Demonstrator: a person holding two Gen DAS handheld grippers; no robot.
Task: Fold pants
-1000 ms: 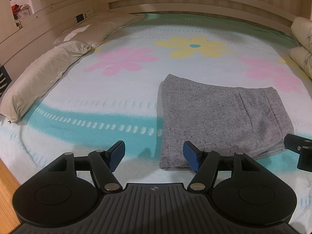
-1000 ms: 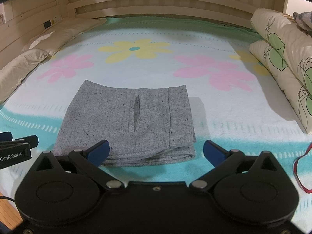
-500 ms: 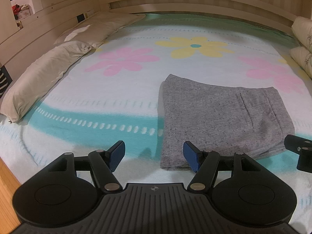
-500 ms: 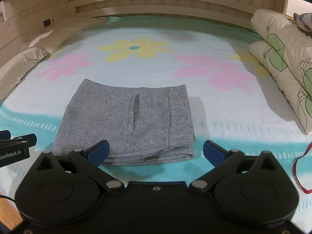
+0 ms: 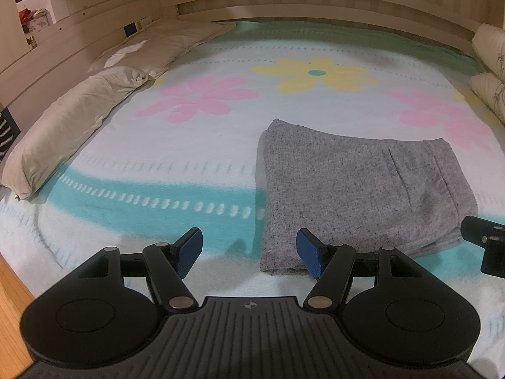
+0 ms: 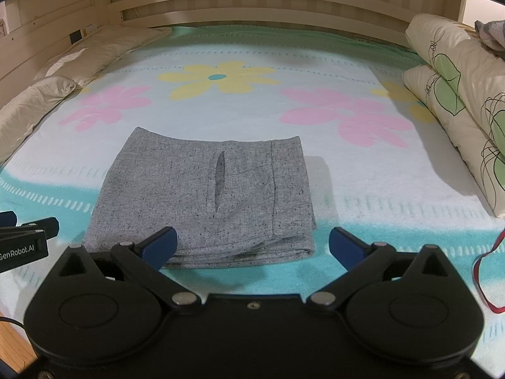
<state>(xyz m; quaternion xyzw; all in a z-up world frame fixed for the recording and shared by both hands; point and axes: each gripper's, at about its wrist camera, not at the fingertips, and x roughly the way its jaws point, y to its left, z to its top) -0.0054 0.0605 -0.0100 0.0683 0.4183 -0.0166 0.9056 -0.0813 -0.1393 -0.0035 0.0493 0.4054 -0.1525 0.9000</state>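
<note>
Grey folded pants (image 6: 205, 195), near edge behind wide, empty jaws of both grippers.

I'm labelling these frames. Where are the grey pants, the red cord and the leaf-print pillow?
grey pants (image 6: 202, 195), right wrist view, top layer near the pocket slit.
red cord (image 6: 479, 271), right wrist view, its loop.
leaf-print pillow (image 6: 454, 72), right wrist view, upper face.

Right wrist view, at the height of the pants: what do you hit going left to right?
Left tool at the frame edge → folded grey pants → bare blanket → leaf-print pillows.
</note>
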